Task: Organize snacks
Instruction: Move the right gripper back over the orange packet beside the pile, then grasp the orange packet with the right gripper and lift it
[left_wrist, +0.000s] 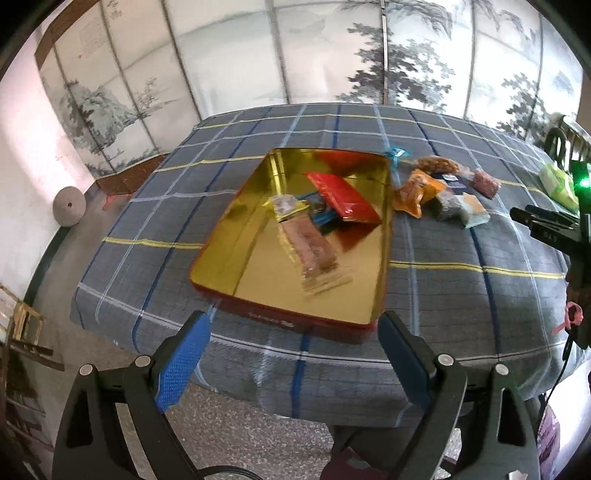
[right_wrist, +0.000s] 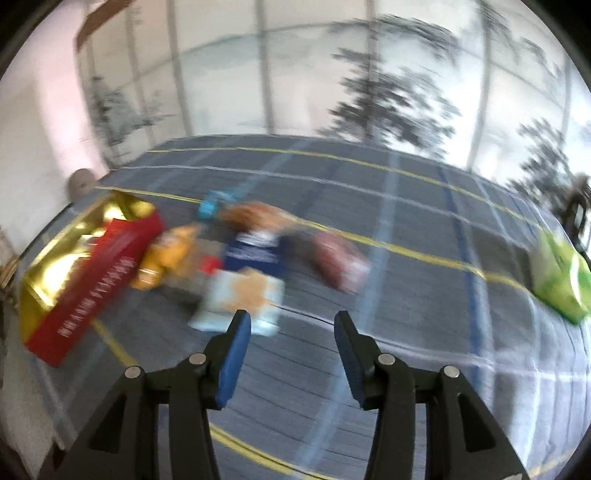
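A red tin with a gold inside (left_wrist: 255, 254) lies open on the checked tablecloth. In it are a red packet (left_wrist: 343, 197), a blue packet (left_wrist: 321, 218) and a clear-wrapped snack bar (left_wrist: 310, 247), which looks blurred. My left gripper (left_wrist: 293, 332) is open and empty, just before the tin's near edge. A pile of loose snacks lies right of the tin: an orange bag (left_wrist: 415, 190), a pale blue packet (right_wrist: 243, 295), a dark blue packet (right_wrist: 255, 254) and a reddish packet (right_wrist: 340, 264). My right gripper (right_wrist: 291, 325) is open and empty, just short of the pale blue packet. The tin (right_wrist: 74, 258) shows at its left.
A green bag (right_wrist: 561, 277) lies apart at the table's right side, also in the left wrist view (left_wrist: 557, 184). The right gripper's body (left_wrist: 554, 229) shows at the right edge. A painted folding screen stands behind the table. The right wrist view is blurred.
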